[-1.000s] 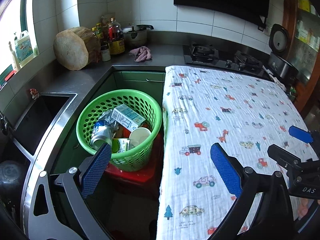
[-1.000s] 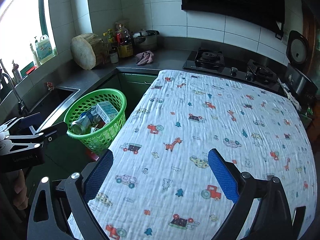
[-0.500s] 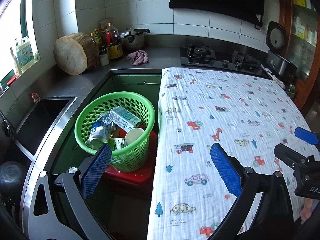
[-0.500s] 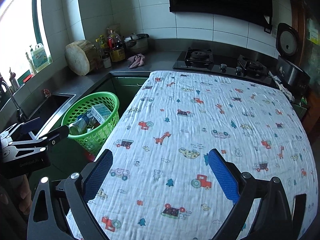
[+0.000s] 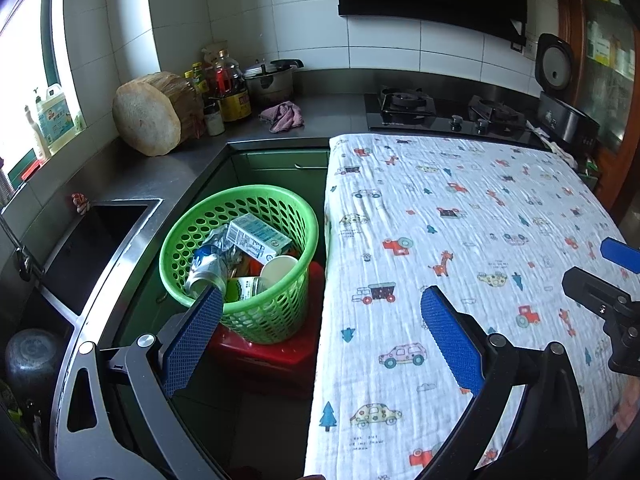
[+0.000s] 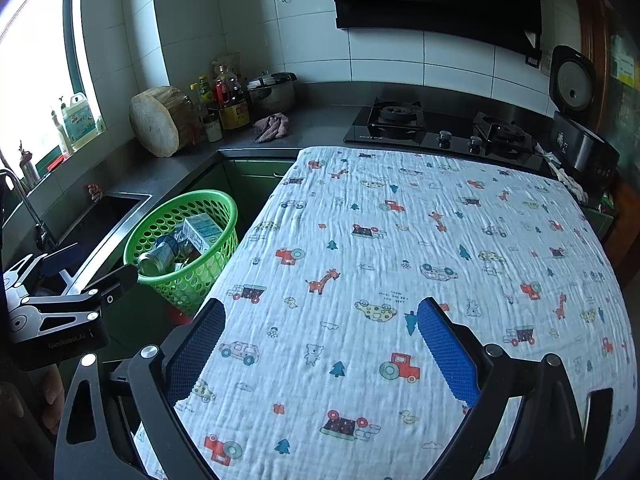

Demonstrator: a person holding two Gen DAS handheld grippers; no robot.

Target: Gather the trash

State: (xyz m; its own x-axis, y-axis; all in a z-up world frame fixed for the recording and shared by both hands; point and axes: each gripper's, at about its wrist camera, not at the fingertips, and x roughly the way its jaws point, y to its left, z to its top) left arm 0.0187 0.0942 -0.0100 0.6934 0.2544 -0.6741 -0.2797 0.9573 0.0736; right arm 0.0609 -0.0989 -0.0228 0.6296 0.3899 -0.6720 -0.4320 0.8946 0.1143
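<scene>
A green perforated basket (image 5: pixel 276 204) (image 6: pixel 224 200) stands on a red stool (image 5: pixel 272 356) left of the table. Inside it lie a crushed can (image 5: pixel 208 268) (image 6: pixel 154 262), a milk carton (image 5: pixel 258 238) (image 6: pixel 202 230), a paper cup (image 5: pixel 278 268) and other scraps. My left gripper (image 5: pixel 320 304) hovers open and holds nothing, over the basket's near rim and the table's left edge. My right gripper (image 6: pixel 320 312) is open and holds nothing above the cloth-covered table (image 6: pixel 400 264). No loose trash shows on the cloth (image 5: pixel 460 240).
A steel counter with a sink (image 5: pixel 92 236) runs along the left. A wooden chopping block (image 5: pixel 150 114), bottles (image 5: pixel 230 88), a pot (image 5: pixel 270 80) and a pink rag (image 5: pixel 282 116) stand at the back. A gas hob (image 6: pixel 440 128) and a rice cooker (image 6: pixel 576 128) lie behind the table.
Both grippers have drawn back and up from the table, so the basket and cloth look smaller. Both stay open and hold nothing.
</scene>
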